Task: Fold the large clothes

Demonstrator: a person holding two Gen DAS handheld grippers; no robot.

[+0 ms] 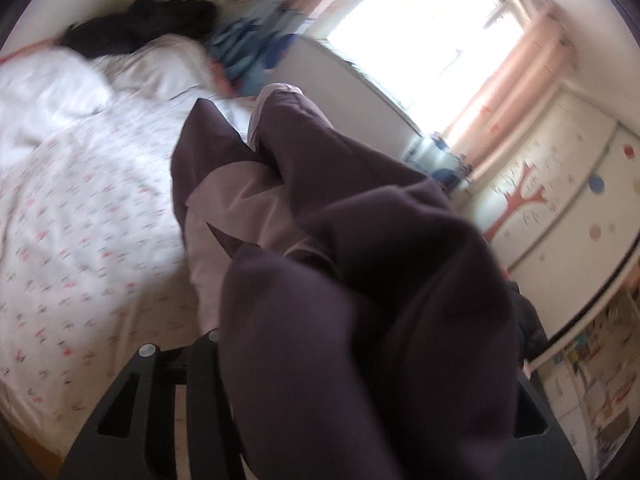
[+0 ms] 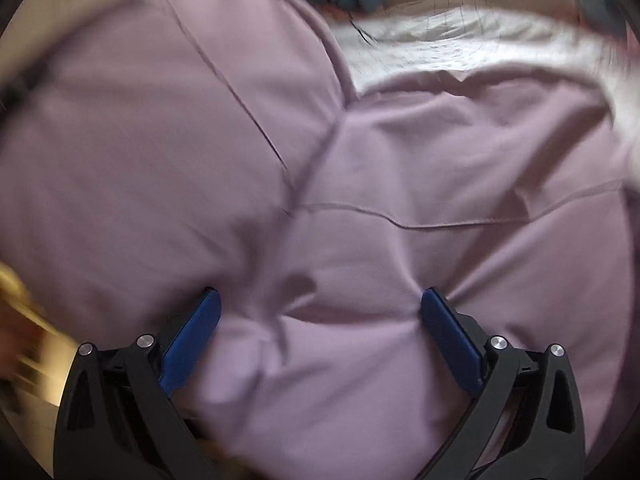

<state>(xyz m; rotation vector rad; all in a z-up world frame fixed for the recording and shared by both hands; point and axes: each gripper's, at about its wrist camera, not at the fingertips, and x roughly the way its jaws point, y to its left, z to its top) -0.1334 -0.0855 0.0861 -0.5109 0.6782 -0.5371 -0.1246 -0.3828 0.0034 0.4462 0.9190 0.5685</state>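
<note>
Our right tool, spread wide, presses into the soft lilac garment; our left tool, seemingly pinching it, trails it lengthwise far across the bed.

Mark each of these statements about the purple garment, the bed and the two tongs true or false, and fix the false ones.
1. The right tongs are open, their blue pads set apart on the purple garment. True.
2. The garment in the left wrist view is bright yellow. False: the garment is purple, dark in the backlight.
3. The bed has a white cover with a small pattern. True.
4. The curtains by the window are black. False: the curtains are pink.
5. The garment drapes over the left tongs, hiding their tips. True.
</note>
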